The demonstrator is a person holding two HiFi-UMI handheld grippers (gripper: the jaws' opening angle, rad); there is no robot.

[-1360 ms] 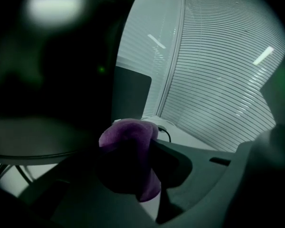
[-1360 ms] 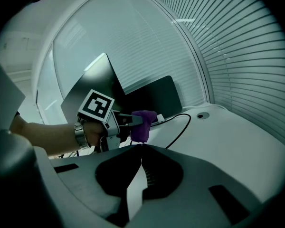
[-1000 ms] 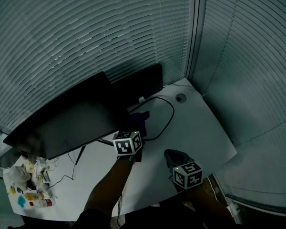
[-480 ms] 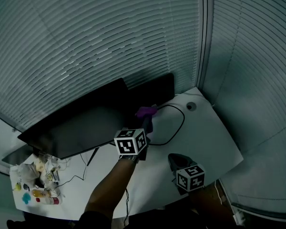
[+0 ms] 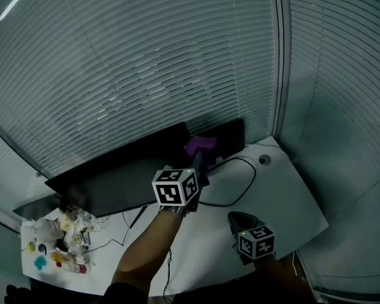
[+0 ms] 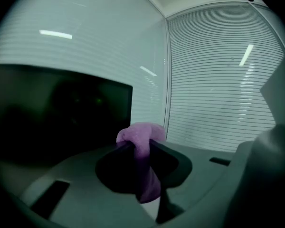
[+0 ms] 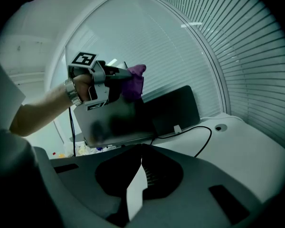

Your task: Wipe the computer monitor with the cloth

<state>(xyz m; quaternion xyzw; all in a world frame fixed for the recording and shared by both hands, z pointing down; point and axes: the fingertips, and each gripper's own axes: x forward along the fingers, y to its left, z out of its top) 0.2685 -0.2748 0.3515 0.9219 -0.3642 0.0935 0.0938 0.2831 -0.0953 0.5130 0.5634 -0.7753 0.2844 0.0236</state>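
A dark, switched-off monitor (image 5: 107, 173) stands on the white desk (image 5: 278, 189); it fills the left of the left gripper view (image 6: 57, 108) and shows in the right gripper view (image 7: 118, 122). My left gripper (image 5: 199, 160) is raised in front of the monitor's upper right corner, shut on a purple cloth (image 5: 198, 145) (image 6: 141, 141) (image 7: 134, 84) that bulges past its jaw tips. My right gripper (image 5: 240, 220) hangs low over the desk's near edge, its jaws (image 7: 141, 156) closed together with nothing between them.
A second dark screen (image 5: 225, 135) stands behind the monitor on the right. A black cable (image 5: 234, 182) loops over the desk near a round grommet (image 5: 264, 160). Small bottles and clutter (image 5: 54, 242) lie at the desk's left end. Window blinds (image 5: 177, 62) enclose the corner.
My left gripper has lifted the purple cloth from the desk up to the monitor's top right corner. The head view has tilted upward. The right gripper has stayed low.
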